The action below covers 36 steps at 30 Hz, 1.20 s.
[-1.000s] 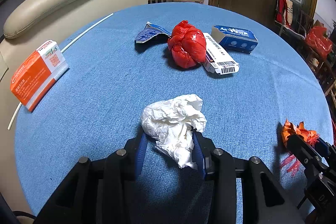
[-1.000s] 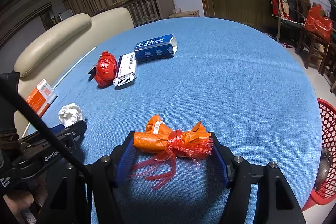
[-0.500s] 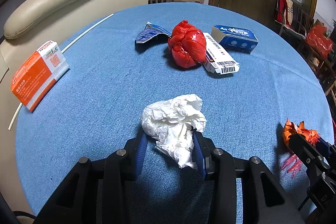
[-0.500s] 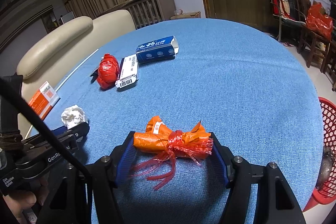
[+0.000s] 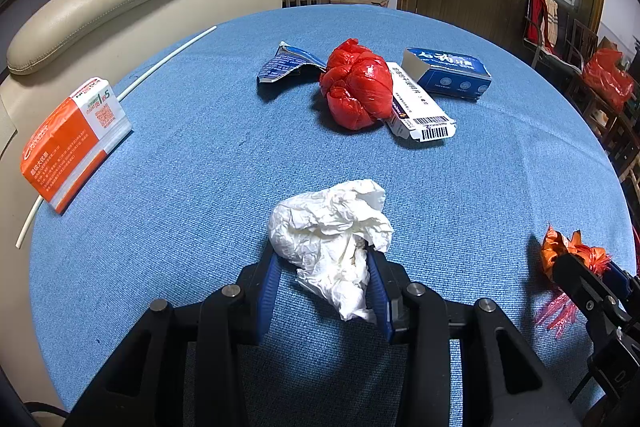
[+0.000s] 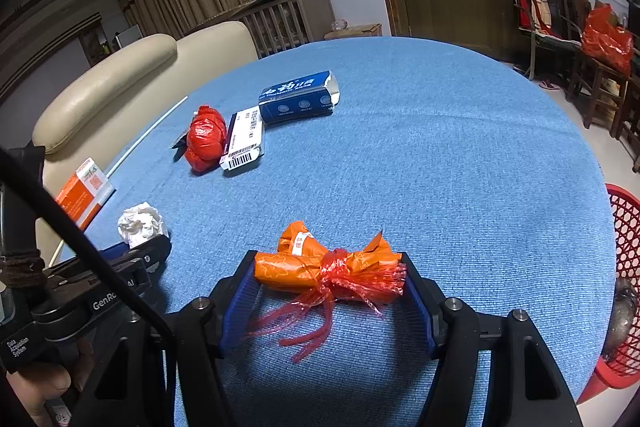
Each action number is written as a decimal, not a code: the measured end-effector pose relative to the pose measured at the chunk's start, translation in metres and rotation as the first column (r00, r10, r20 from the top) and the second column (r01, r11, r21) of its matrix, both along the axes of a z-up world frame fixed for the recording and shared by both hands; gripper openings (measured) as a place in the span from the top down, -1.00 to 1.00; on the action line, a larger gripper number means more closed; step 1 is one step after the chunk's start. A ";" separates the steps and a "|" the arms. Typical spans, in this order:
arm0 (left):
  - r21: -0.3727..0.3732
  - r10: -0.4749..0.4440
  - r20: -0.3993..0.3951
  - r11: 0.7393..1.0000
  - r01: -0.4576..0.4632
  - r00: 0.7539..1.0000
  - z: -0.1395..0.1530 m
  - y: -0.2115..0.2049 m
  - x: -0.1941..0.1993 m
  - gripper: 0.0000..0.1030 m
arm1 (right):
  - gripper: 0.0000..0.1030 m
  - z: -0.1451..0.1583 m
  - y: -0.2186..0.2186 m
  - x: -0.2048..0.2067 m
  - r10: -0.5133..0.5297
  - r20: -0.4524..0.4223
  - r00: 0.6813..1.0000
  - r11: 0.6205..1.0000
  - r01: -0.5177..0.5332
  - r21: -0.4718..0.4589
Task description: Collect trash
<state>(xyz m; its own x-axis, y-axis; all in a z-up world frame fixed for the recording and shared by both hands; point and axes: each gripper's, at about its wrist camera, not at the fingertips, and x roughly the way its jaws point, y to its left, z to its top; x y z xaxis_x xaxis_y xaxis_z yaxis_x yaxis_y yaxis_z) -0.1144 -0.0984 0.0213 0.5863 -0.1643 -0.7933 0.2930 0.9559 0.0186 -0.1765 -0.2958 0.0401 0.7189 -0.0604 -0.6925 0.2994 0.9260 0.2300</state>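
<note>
Crumpled white tissue point(image 5: 334, 239) is gripped by the left gripper point(image 5: 325, 269), both blue pads pressed into it, near edge of the blue table point(image 5: 200, 163). Orange wrapper bundle point(image 6: 326, 263) tied with red plastic strip is clenched in the right gripper point(image 6: 330, 287), ends touching both pads. Whether either item is lifted clear of the cloth cannot be told.

Trash left on the table, far side: red bag ball point(image 5: 356, 89), barcode box point(image 5: 420, 107), blue box point(image 5: 446, 73), torn blue wrapper point(image 5: 286, 65). Orange pack point(image 5: 72, 139) at left edge.

Red mesh basket point(image 6: 624, 287) is seen off the right edge, likely the bin. Step judged: both loads carried there. Grip should be kept firm since tissue is soft and loose tails may slip; items should be released only once over the basket opening. Dangling red strips could snag on the mesh.
</note>
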 end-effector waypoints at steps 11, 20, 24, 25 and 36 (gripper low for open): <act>-0.004 -0.014 0.006 1.000 0.014 1.000 0.020 -0.002 -0.007 0.19 | -0.34 0.015 -0.012 -0.016 -0.041 0.029 0.999 0.999 0.040 0.015; -0.026 -0.092 0.060 0.995 0.094 0.994 0.050 -0.026 -0.032 0.19 | -0.34 0.032 -0.026 -0.041 -0.074 0.063 0.995 0.997 0.073 0.012; -0.024 -0.120 0.068 0.992 0.122 0.990 0.055 -0.039 -0.041 0.19 | -0.34 0.035 -0.033 -0.054 -0.097 0.076 0.992 0.995 0.096 0.018; -0.021 -0.128 0.072 0.991 0.130 0.989 0.057 -0.042 -0.043 0.19 | -0.34 0.036 -0.035 -0.056 -0.103 0.079 0.992 0.995 0.101 0.020; -0.013 -0.176 0.091 0.984 0.178 0.980 0.063 -0.069 -0.058 0.19 | -0.34 0.042 -0.050 -0.078 -0.140 0.107 0.984 0.990 0.136 0.038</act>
<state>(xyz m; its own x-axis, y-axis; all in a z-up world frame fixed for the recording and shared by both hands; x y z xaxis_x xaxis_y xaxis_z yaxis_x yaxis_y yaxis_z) -0.1725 -0.1674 0.0844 0.6147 -0.2875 -0.7345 0.4556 0.8896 0.0330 -0.2545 -0.3453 0.0825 0.7764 -0.1443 -0.6135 0.3954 0.8696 0.2959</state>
